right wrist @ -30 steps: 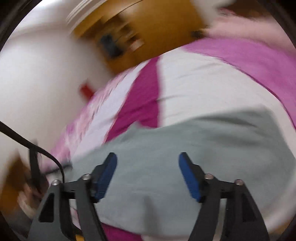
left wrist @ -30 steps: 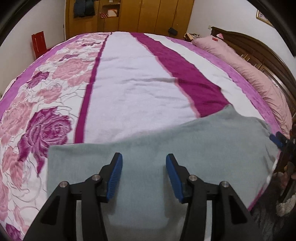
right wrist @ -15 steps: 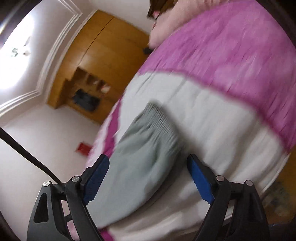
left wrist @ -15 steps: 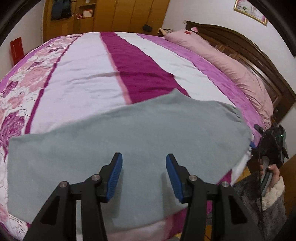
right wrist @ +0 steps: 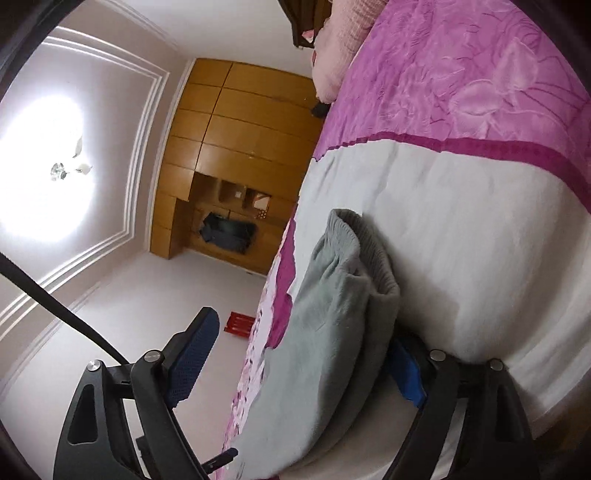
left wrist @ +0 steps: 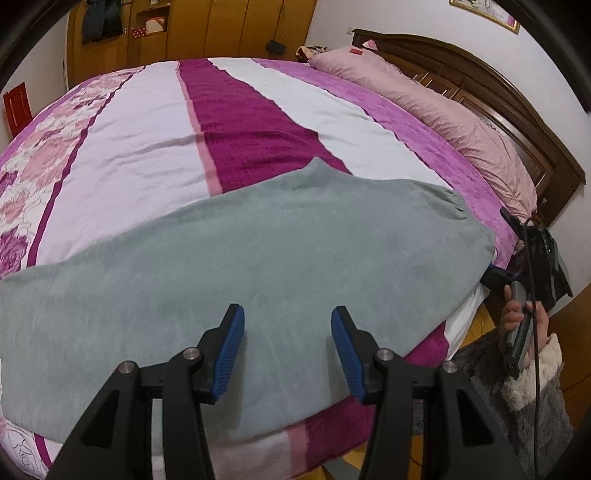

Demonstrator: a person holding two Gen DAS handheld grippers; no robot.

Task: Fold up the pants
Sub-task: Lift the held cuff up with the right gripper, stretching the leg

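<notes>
Grey fleece pants [left wrist: 258,266] lie flat across the near edge of the bed, waistband end to the right. My left gripper [left wrist: 287,347] hovers open above their middle, holding nothing. My right gripper [right wrist: 299,365] is rolled on its side at the waistband end [right wrist: 343,258], open, with the grey cloth lying between its two fingers. One blue pad [right wrist: 406,380] sits under the cloth edge, the other [right wrist: 192,354] stands apart in the air. In the left wrist view the right gripper [left wrist: 517,266] shows at the bed's right edge, held by a hand.
The bed has a striped pink, white and magenta cover [left wrist: 240,122]. A pink pillow [left wrist: 436,110] and dark wooden headboard [left wrist: 498,96] lie at the right. A wooden wardrobe [left wrist: 192,29] stands behind the bed. A red crate [left wrist: 14,107] is by the left wall.
The left gripper has swung right along the pants toward the waistband. The right gripper has rolled sideways and come in low at the waistband end, so cloth now lies between its fingers.
</notes>
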